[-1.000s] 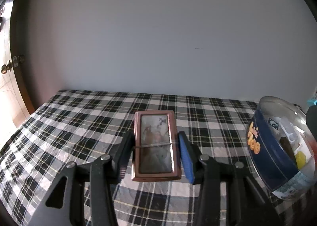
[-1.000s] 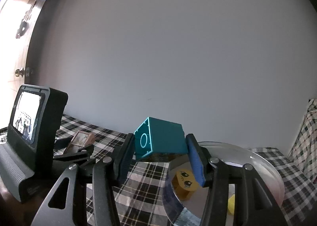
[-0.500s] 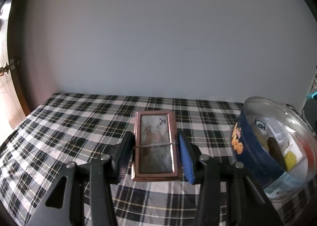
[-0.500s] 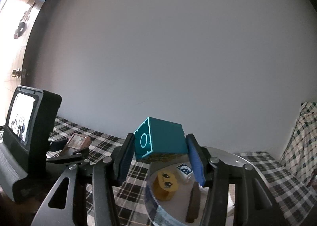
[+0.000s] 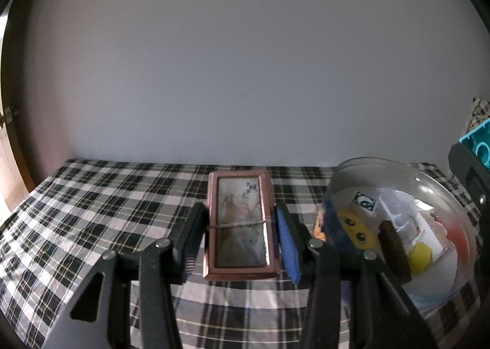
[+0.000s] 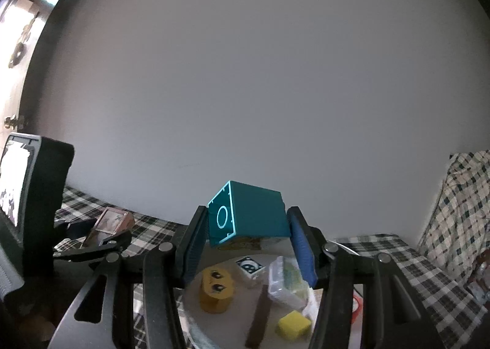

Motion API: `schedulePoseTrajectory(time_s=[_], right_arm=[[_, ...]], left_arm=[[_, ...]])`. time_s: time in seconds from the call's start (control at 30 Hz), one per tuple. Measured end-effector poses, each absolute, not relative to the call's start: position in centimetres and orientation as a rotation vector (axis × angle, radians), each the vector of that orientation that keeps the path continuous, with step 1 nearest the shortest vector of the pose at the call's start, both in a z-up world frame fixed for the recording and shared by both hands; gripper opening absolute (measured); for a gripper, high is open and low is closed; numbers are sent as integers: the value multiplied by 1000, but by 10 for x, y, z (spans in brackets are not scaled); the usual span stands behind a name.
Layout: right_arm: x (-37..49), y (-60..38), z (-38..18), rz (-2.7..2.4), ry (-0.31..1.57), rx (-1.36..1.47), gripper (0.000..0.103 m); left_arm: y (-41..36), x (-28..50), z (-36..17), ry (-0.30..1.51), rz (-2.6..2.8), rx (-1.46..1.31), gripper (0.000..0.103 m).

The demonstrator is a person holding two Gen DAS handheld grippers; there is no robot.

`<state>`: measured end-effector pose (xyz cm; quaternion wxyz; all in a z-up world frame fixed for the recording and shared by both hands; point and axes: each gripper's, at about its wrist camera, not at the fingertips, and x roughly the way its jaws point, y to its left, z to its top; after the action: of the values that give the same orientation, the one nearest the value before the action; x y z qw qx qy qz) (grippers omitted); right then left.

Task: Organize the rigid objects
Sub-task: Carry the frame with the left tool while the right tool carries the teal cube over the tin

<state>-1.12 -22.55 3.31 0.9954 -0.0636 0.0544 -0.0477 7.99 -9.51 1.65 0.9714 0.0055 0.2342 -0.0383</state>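
Below and ahead of both grippers: checked tablecloth, then clear round tub, just right of the left gripper and directly under the right gripper. Inside the tub: yellow face block, clear little case, dark stick, yellow cube.

Clamped part-open between the right pads: teal block, tilted, held by two opposite flat sides. Probably light, stiff, smooth, so apt to slip.

Pinched by its long edges in the left gripper: picture frame, clear of the cloth. Likely glass-fronted, fragile; best gripped on the rim only.
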Motion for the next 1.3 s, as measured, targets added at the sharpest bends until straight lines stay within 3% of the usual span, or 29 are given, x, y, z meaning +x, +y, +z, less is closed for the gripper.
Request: schedulePoseTrajectory(time_s=[1.3], right_arm=[[-3, -296, 54, -302, 79, -53, 55]], left_arm=[[-169, 88, 35, 427, -221, 70, 45]])
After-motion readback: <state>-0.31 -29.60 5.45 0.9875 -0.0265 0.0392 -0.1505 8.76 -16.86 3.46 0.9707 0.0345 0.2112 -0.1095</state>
